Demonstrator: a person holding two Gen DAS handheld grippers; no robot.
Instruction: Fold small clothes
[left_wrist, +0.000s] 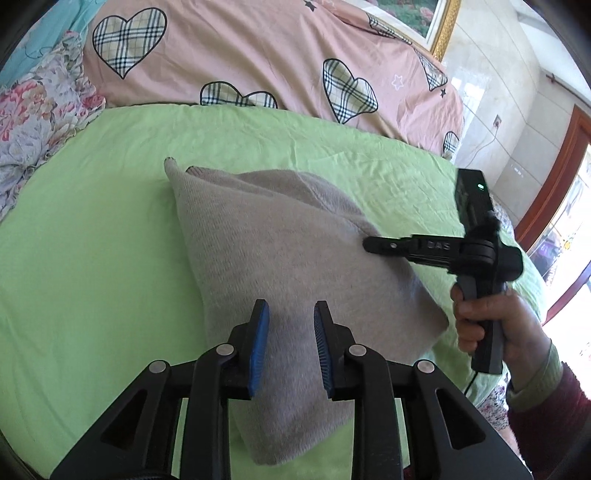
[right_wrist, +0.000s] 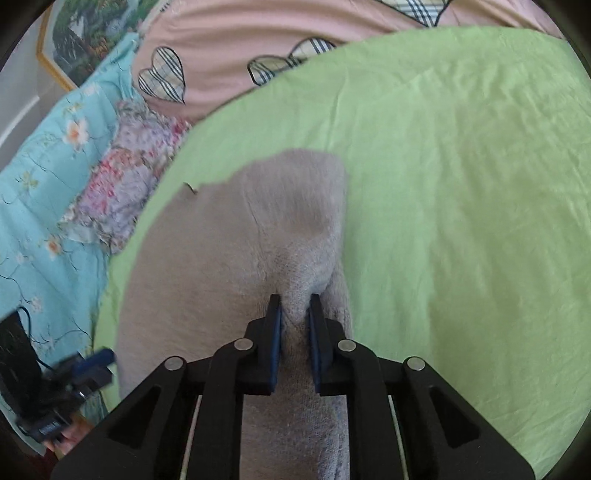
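Observation:
A grey knitted garment (left_wrist: 280, 243) lies folded on the green sheet (left_wrist: 92, 240), its long edge running away from me. My left gripper (left_wrist: 290, 308) hovers over the garment's near part with its blue pads apart and only flat cloth showing in the gap. In the right wrist view a raised ridge of the same garment (right_wrist: 221, 258) is pinched between the pads of my right gripper (right_wrist: 295, 301). From the left wrist view, the right gripper (left_wrist: 369, 244) reaches in sideways at the garment's right edge, held by a hand (left_wrist: 491, 325). The left gripper (right_wrist: 99, 363) appears blurred at lower left.
A pink quilt with plaid hearts (left_wrist: 258, 48) is piled along the far side of the sheet. Floral bedding (left_wrist: 40, 110) and a turquoise blanket (right_wrist: 48, 166) lie at the left. A gold-framed picture (left_wrist: 439, 26) and a wooden door frame (left_wrist: 554, 177) stand at the right.

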